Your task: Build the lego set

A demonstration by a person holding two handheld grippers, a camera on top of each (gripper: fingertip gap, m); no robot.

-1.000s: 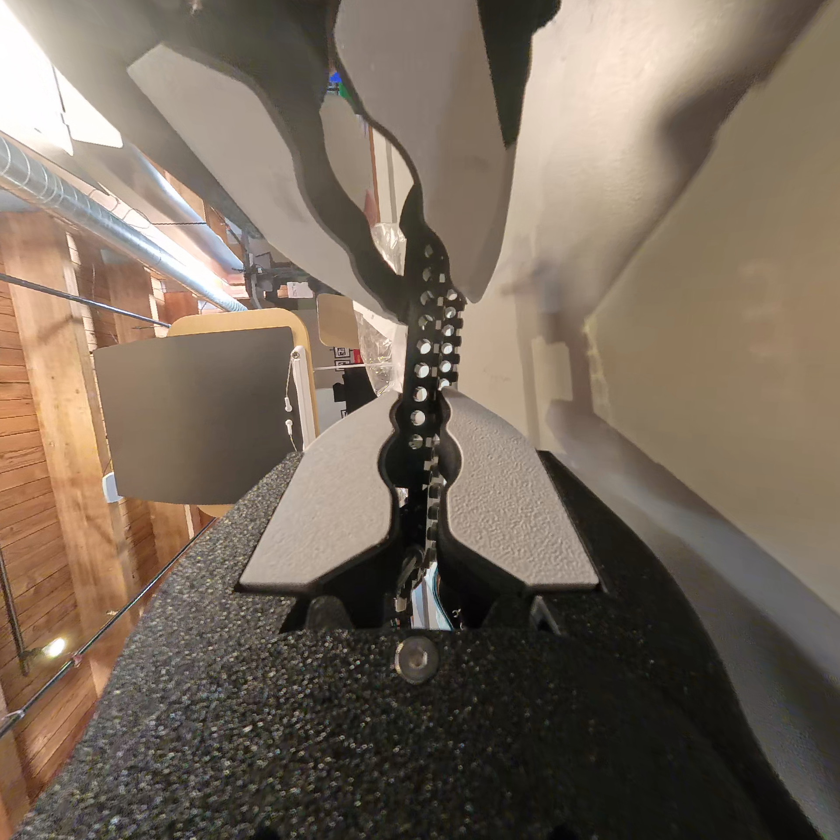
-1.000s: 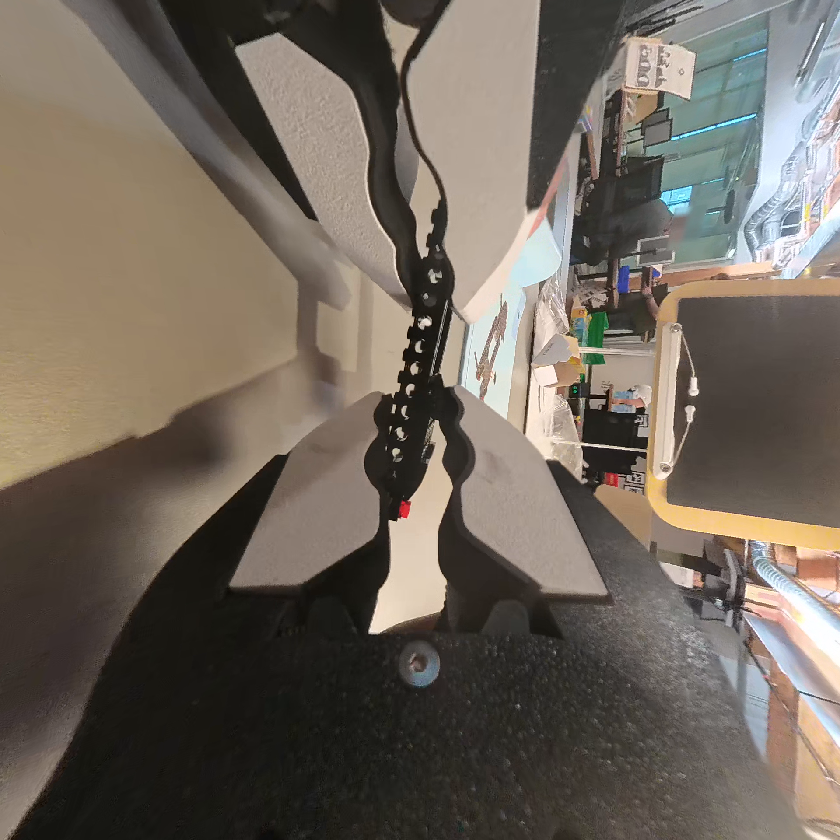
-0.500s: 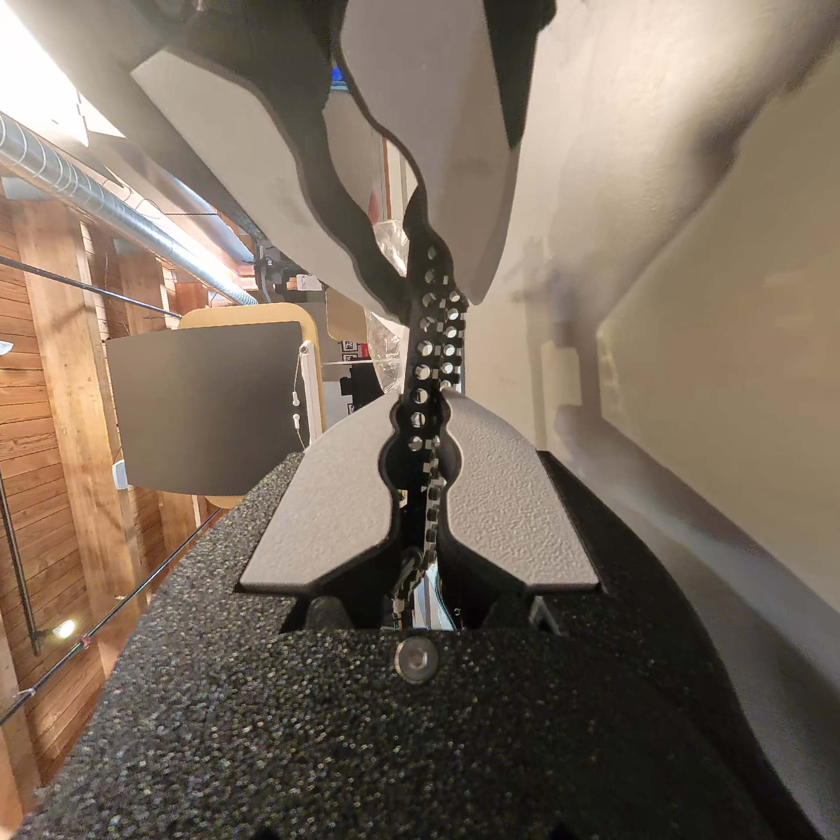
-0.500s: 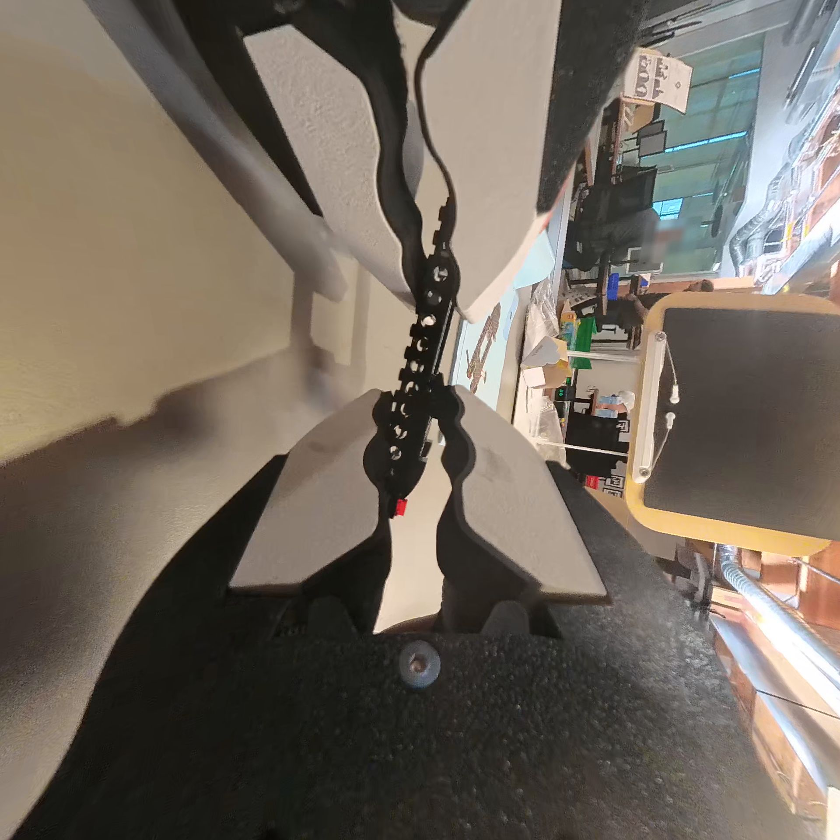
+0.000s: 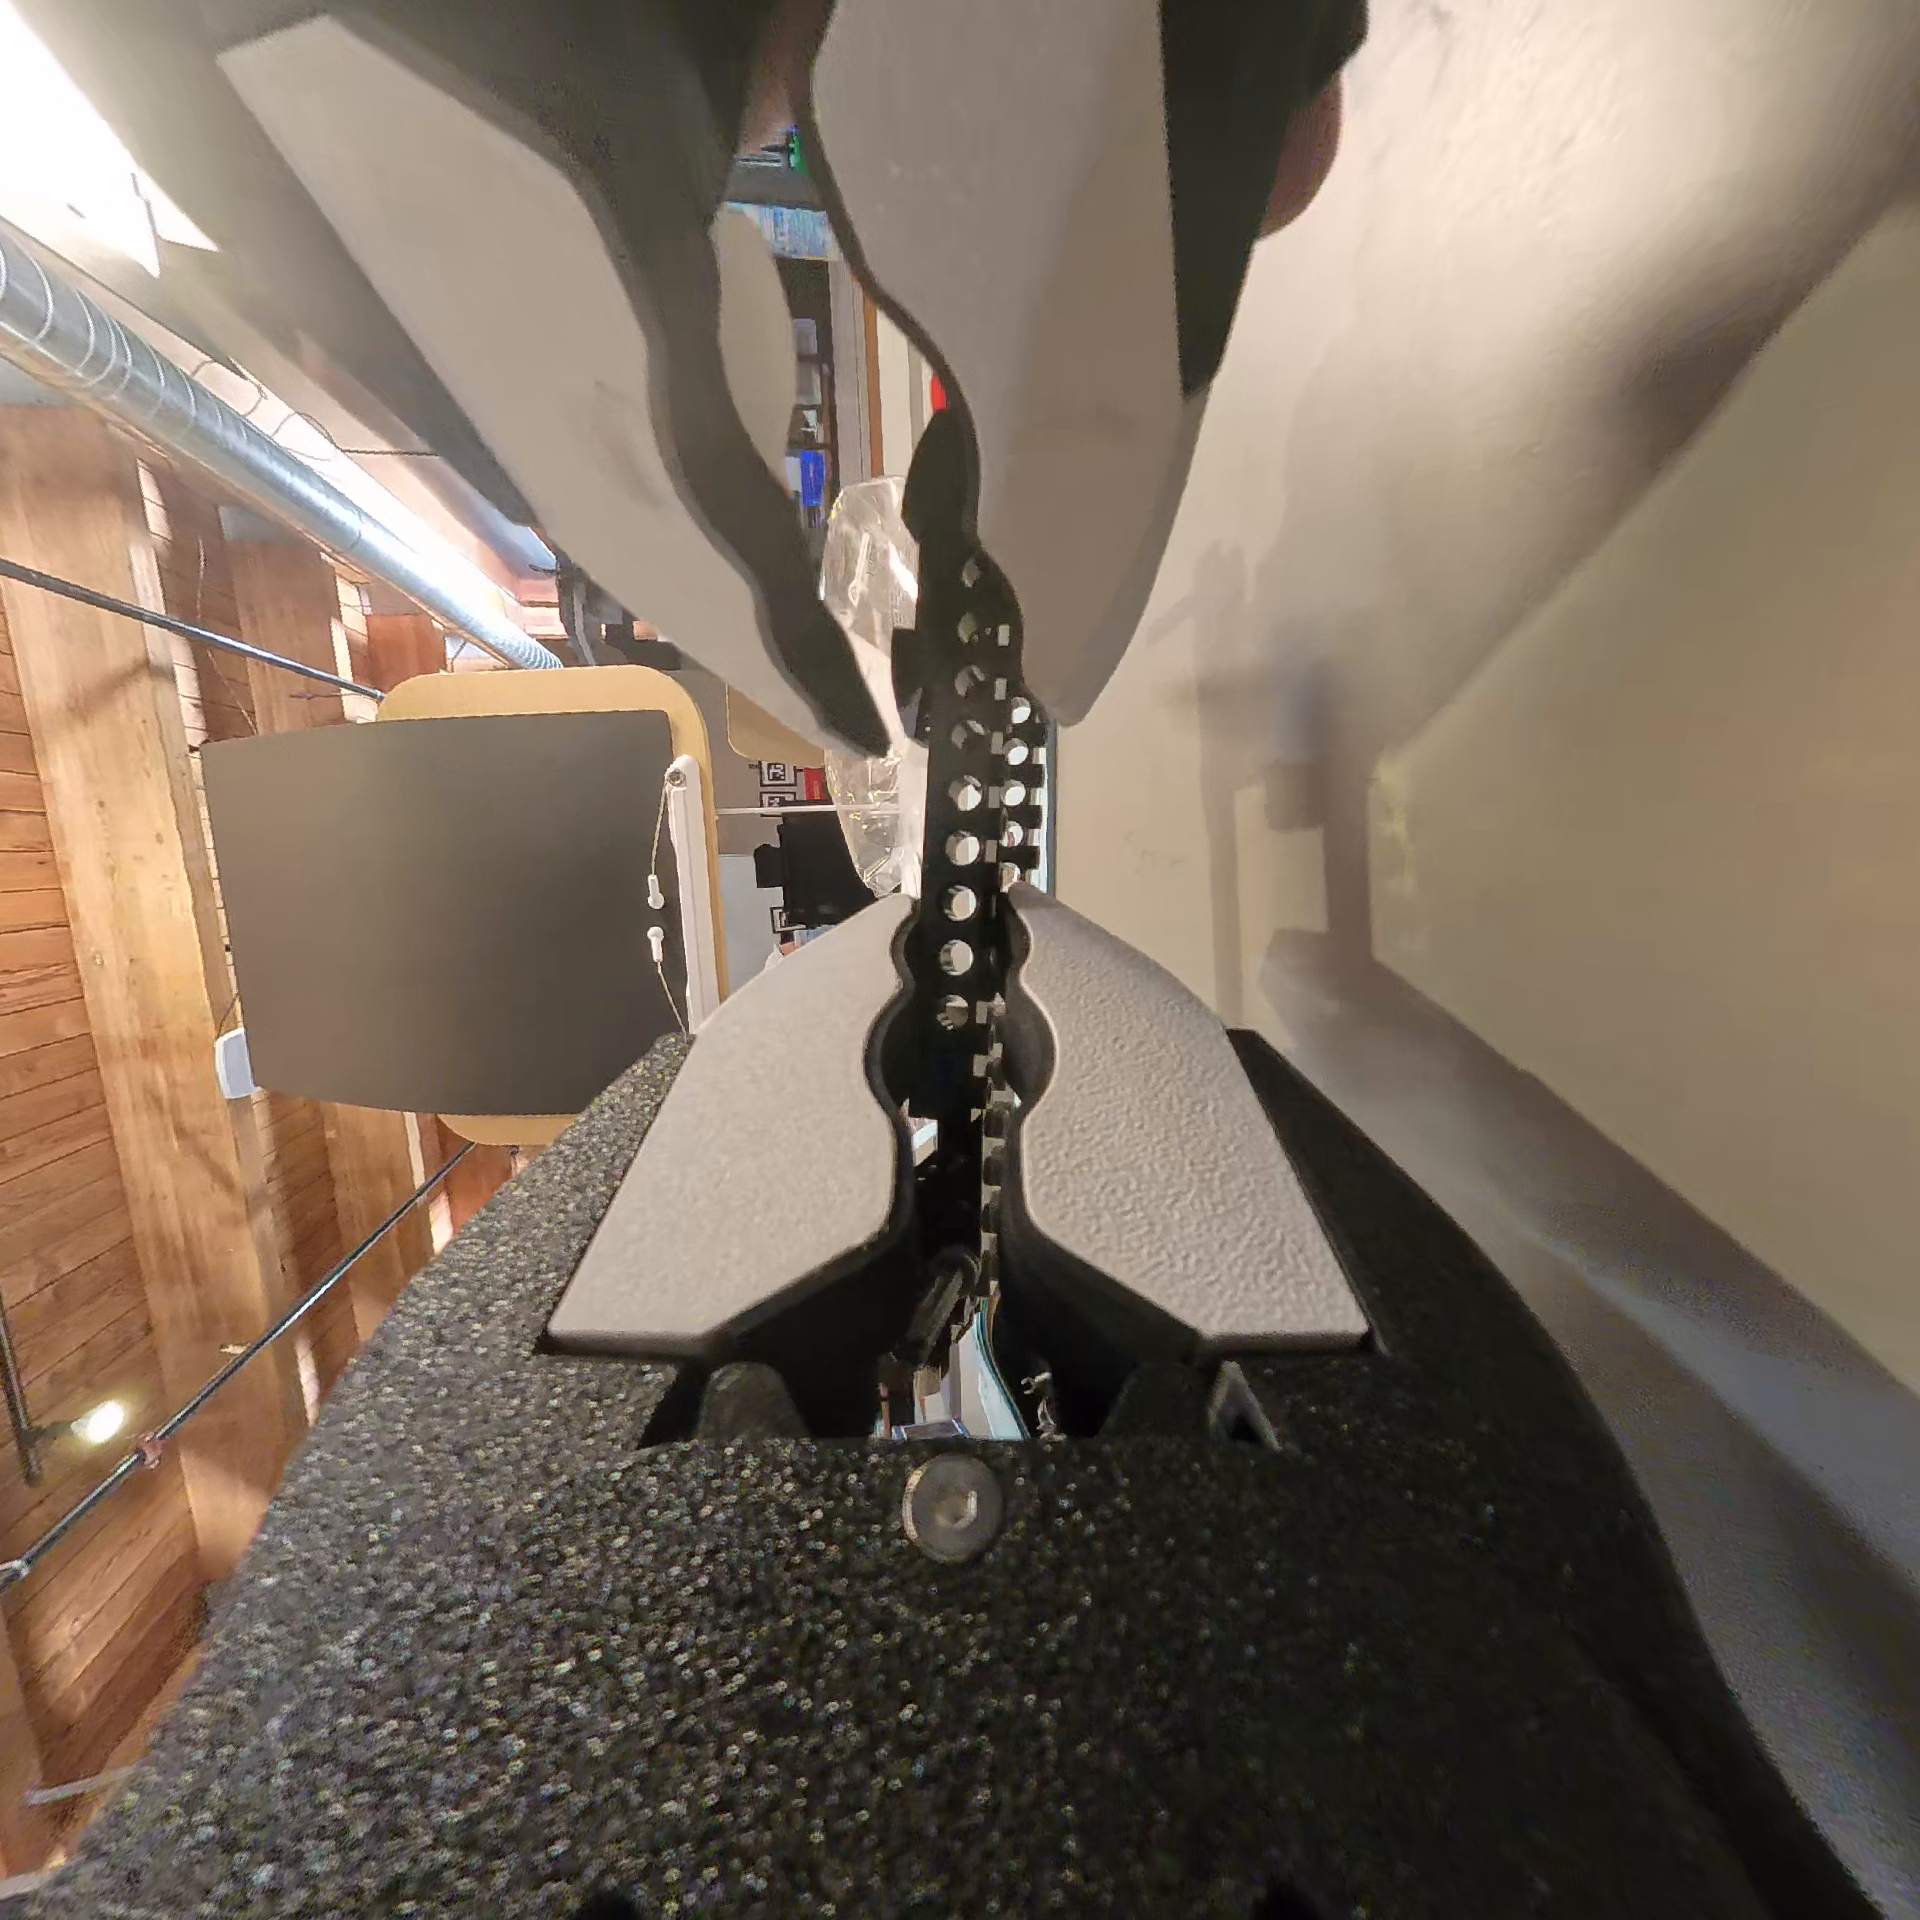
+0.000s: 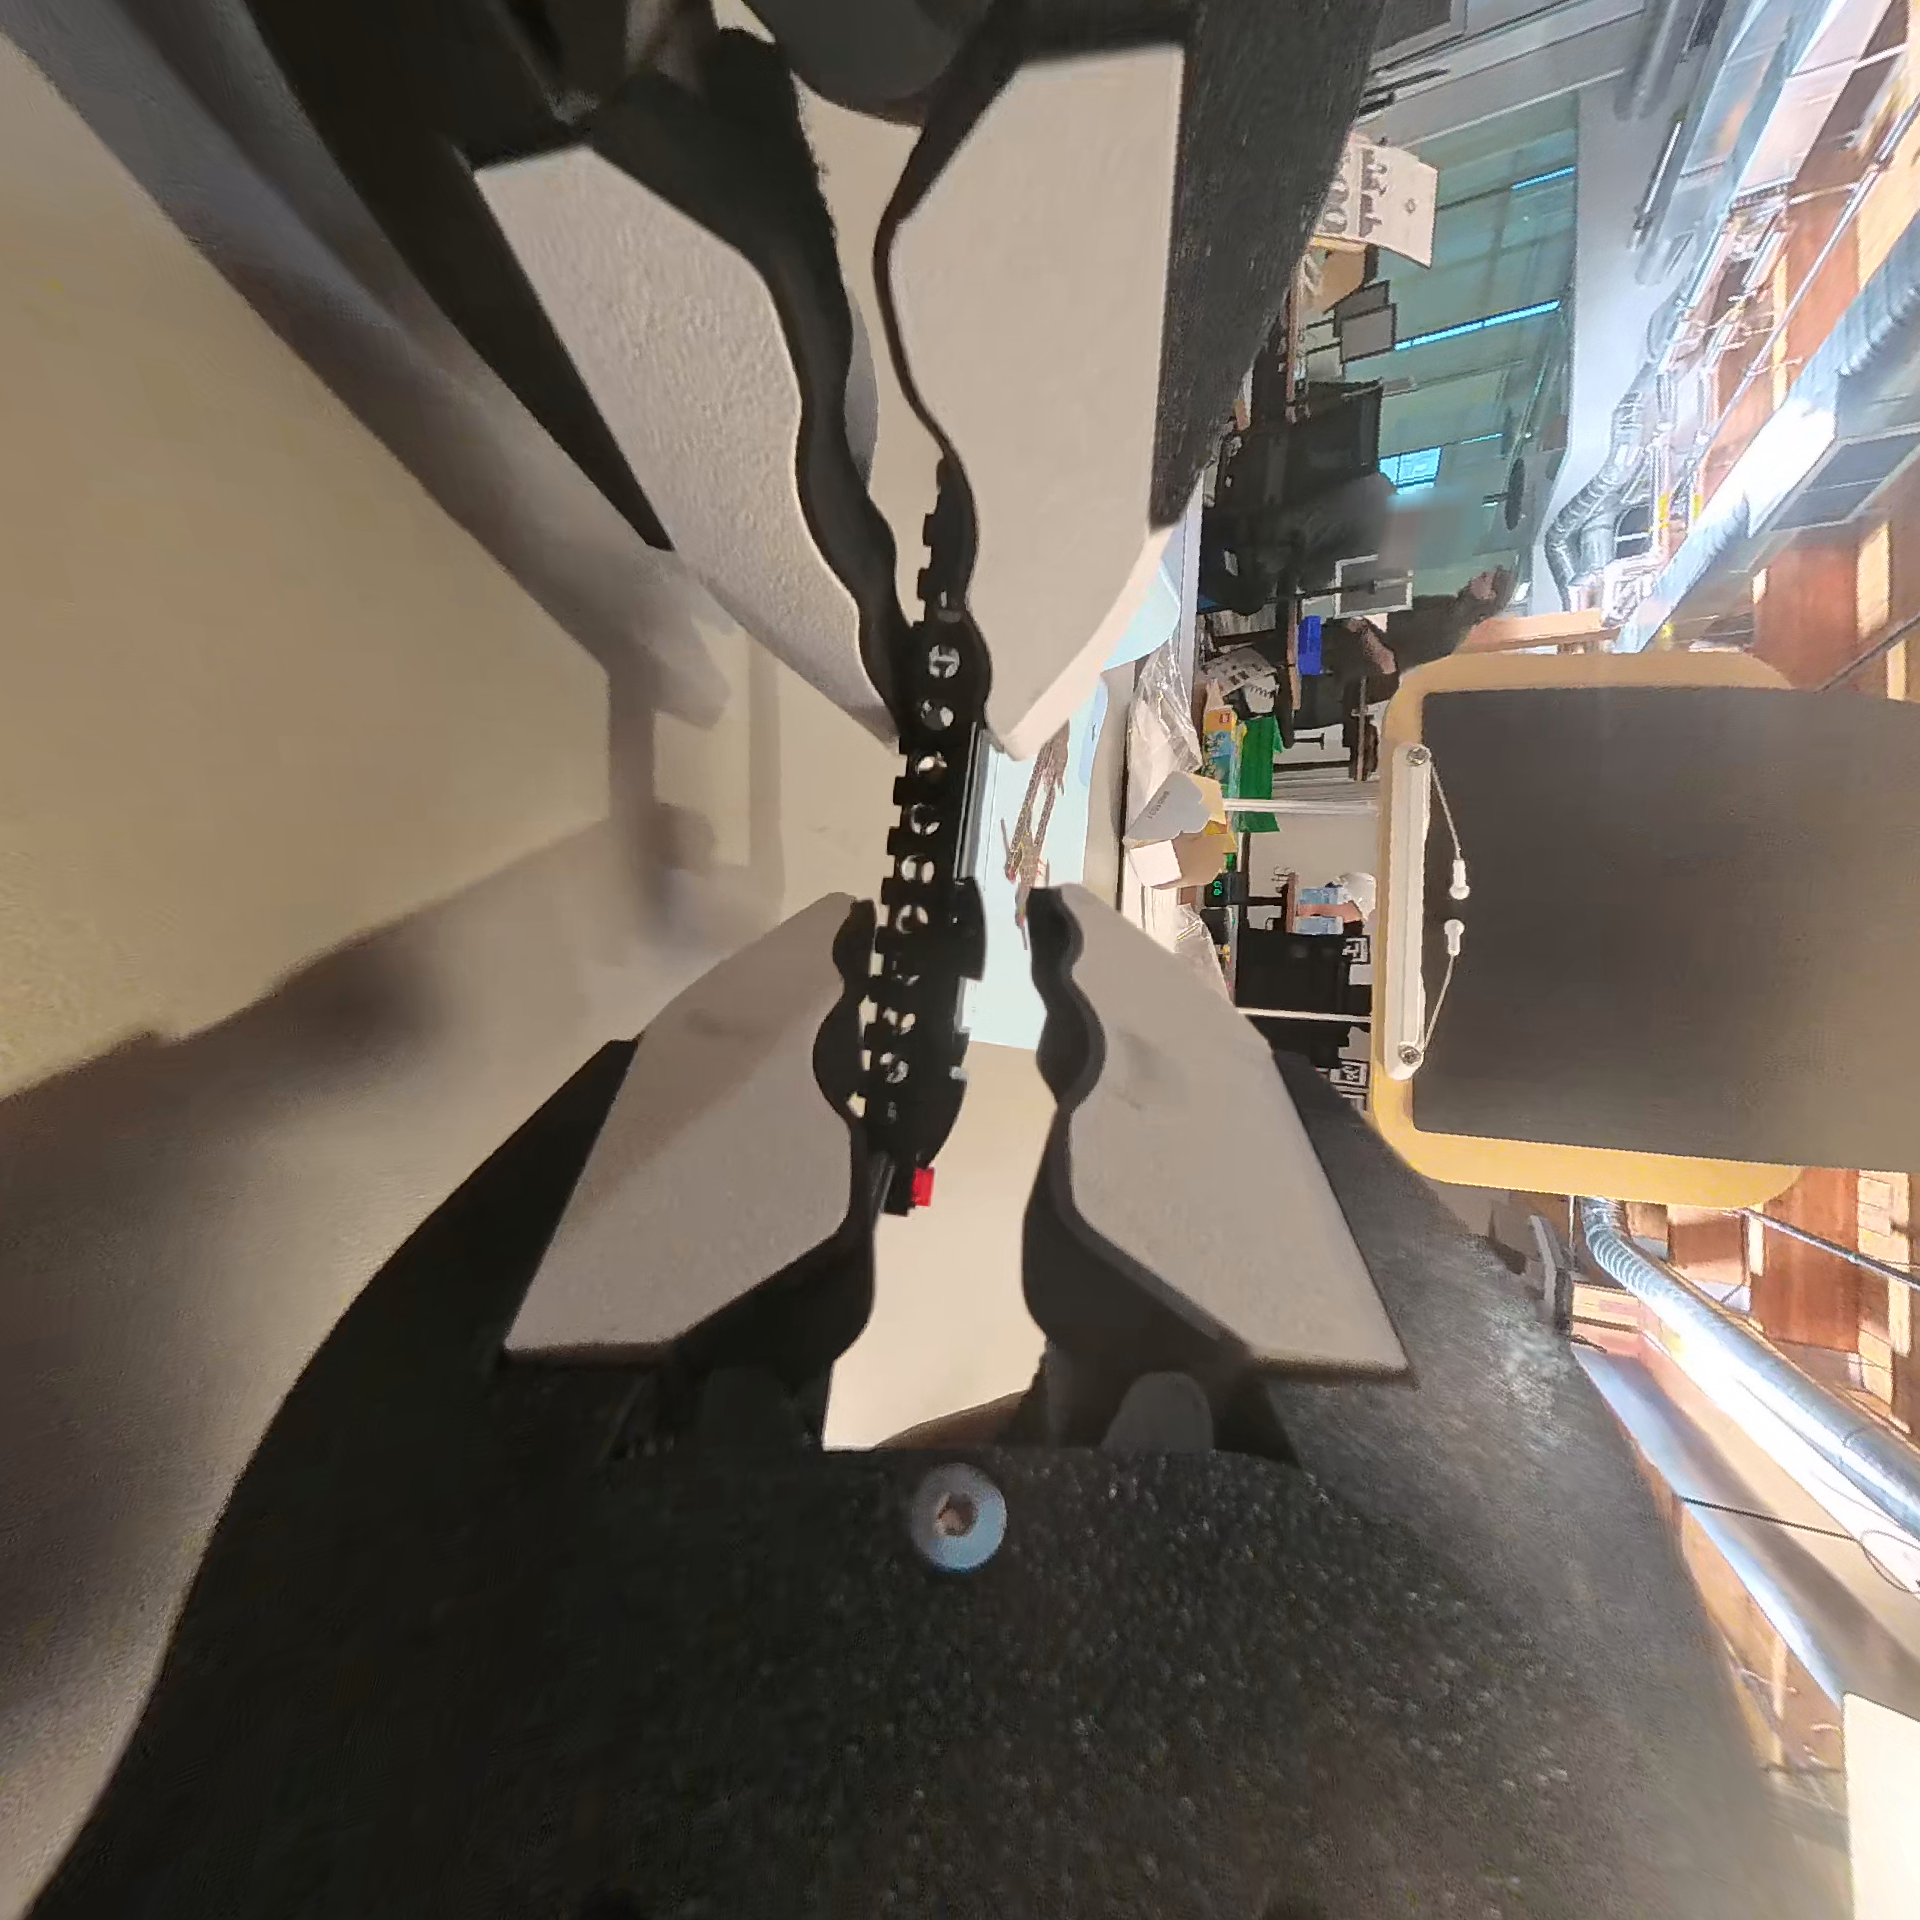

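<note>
A: Left tool (image 5: 961, 914)?

B: Narrow, clamped on a black perforated beam assembly (image 5: 966, 821), toy-construction style with rows of round holes. Both grey fingers (image 5: 1132, 1101) press its sides. The assembly runs from deep in the jaws out past the tips toward the other tool.

A: And the right tool (image 6: 940, 920)?

B: Jaws apart, medium gap. The same black assembly (image 6: 920, 935) lies against one finger (image 6: 727, 1132); the other finger (image 6: 1174, 1122) stands clear of it with daylight between. So not gripped on that side. A small red piece (image 6: 921, 1184) sits at the assembly's near end, deep in the jaws.

A: So the two tools face each other?

B: Yes, tip to tip, the assembly bridging them. In the left wrist view the right tool comes in from the top, its jaws parted around the far end.

A: Surroundings?

B: Views are rolled sideways. Pale bench (image 5: 1621, 852) surface along one side, shadows of the tools on it. A black panel with a tan wooden rim (image 6: 1662, 935) behind. Silver duct pipe (image 5: 239, 436) and wood-plank wall (image 5: 94, 935) in the left wrist view. Cluttered workshop far off, with clear plastic bags (image 5: 862, 561) and a green item (image 6: 1257, 769).
</note>
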